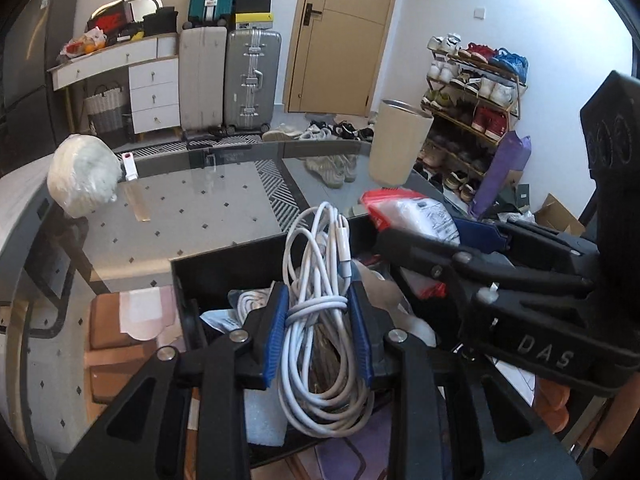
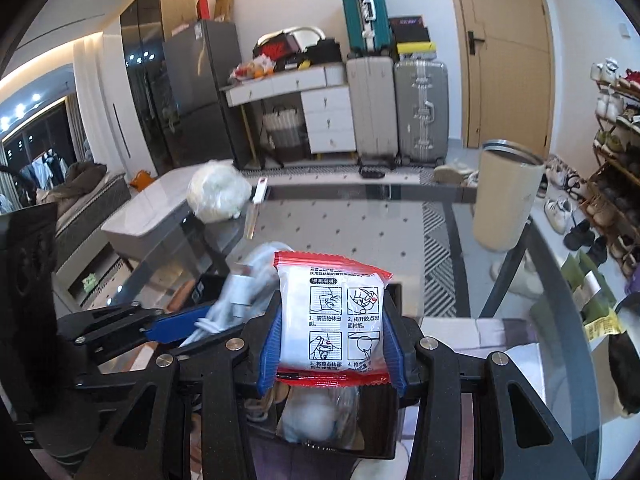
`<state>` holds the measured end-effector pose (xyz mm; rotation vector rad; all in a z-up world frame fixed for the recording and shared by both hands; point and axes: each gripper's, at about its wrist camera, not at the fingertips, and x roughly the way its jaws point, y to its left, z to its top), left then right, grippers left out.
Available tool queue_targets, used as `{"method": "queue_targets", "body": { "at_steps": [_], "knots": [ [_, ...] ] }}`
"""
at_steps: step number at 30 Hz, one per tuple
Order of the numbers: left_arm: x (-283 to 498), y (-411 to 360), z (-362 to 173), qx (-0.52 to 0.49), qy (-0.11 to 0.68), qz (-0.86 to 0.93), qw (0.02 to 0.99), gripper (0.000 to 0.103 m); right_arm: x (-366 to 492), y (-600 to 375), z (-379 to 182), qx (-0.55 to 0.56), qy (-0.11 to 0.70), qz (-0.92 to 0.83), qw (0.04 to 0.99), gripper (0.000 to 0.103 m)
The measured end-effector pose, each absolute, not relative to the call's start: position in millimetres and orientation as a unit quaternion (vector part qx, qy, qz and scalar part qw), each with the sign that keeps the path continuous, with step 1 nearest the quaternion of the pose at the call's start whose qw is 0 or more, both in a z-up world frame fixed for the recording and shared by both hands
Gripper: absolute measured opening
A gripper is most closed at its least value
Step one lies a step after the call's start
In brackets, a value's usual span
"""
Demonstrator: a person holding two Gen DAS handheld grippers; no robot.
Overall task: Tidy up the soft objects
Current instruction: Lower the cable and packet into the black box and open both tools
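Note:
My left gripper [image 1: 319, 334] is shut on a coiled white cable [image 1: 320, 312] and holds it over a black box [image 1: 224, 268] that holds other soft items. My right gripper [image 2: 332, 340] is shut on a white sachet with red edges [image 2: 334, 312], also above the black box [image 2: 376, 450]. The right gripper shows in the left wrist view [image 1: 404, 236] at the right, with the sachet [image 1: 412, 212] in it. The left gripper and its cable [image 2: 240, 300] show at the left of the right wrist view.
The box stands on a glass table [image 1: 180, 208]. A beige tumbler [image 1: 398, 142] stands at the far right of it, and a white bagged bundle [image 1: 84, 176] and a small white clip [image 1: 129, 166] at the far left. Suitcases, drawers and a shoe rack stand beyond.

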<state>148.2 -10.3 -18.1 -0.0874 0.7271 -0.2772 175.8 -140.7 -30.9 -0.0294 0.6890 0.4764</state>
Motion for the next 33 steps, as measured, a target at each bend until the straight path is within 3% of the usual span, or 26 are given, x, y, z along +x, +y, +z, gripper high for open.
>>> {"method": "queue_targets", "body": {
  "at_steps": [10, 16, 25, 27, 30, 33],
  "knots": [
    [149, -21, -22, 0.005, 0.379, -0.144, 0.914, 0.034, 189, -136, -52, -0.003, 0.408, 0.242, 0.880, 0.043],
    [140, -23, -19, 0.030, 0.372, -0.126, 0.919, 0.044, 180, -134, -52, -0.019, 0.431, 0.243, 0.869, 0.045],
    [133, -12, -9, 0.017, 0.378, -0.100, 0.920, 0.061, 175, -139, -48, 0.007, 0.431, 0.260, 0.864, 0.059],
    [129, -8, -8, 0.007, 0.388, -0.092, 0.917, 0.062, 171, -142, -42, 0.003, 0.416, 0.251, 0.874, 0.065],
    [120, -5, -9, 0.002, 0.406, -0.095, 0.909, 0.062, 166, -152, -27, 0.009, 0.385, 0.237, 0.892, 0.066],
    [112, -6, -10, 0.022, 0.405, -0.109, 0.908, 0.062, 168, -160, -28, 0.009, 0.405, 0.236, 0.883, 0.065]
  ]
}}
